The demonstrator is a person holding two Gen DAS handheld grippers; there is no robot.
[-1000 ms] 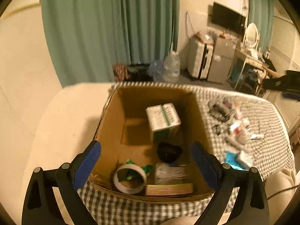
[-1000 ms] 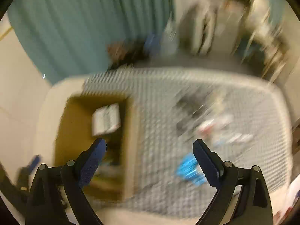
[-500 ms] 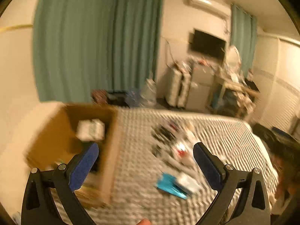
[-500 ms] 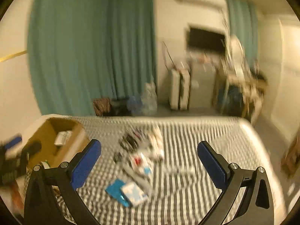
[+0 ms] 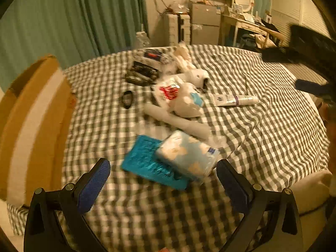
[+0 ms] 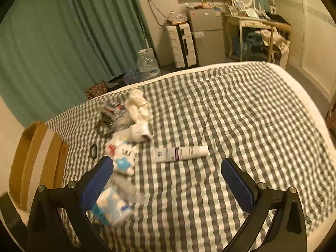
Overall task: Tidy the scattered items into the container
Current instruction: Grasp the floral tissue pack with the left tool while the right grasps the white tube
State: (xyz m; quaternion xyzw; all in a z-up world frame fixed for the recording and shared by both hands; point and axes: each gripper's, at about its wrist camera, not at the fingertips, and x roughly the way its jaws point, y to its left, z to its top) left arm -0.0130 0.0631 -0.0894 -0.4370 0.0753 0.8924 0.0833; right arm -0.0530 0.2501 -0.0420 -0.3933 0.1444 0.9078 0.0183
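Observation:
A brown cardboard box (image 5: pixel 31 113) stands at the left on the checked bedspread (image 5: pixel 262 130); it also shows in the right wrist view (image 6: pixel 35 159). Scattered items lie to its right: a teal packet (image 5: pixel 147 161), a light blue tissue pack (image 5: pixel 189 153), a white plastic bag with red print (image 5: pixel 178 98), a white tube (image 6: pixel 180 152), a black ring (image 5: pixel 127 98) and dark packets (image 5: pixel 142 73). My left gripper (image 5: pixel 163 180) is open and empty just in front of the tissue pack. My right gripper (image 6: pixel 168 178) is open and empty, below the tube.
A crumpled white cloth (image 6: pixel 137 105) and a white roll (image 6: pixel 138 133) lie further back on the bed. Beyond the bed are green curtains (image 6: pixel 73 31), a white suitcase (image 6: pixel 182 44), a water bottle (image 6: pixel 147 63) and a desk (image 6: pixel 254 27).
Both grippers have swung right and dropped towards the bed. The left view went from looking into the box to the scattered items; the box now sits at the left edge. Both stay open.

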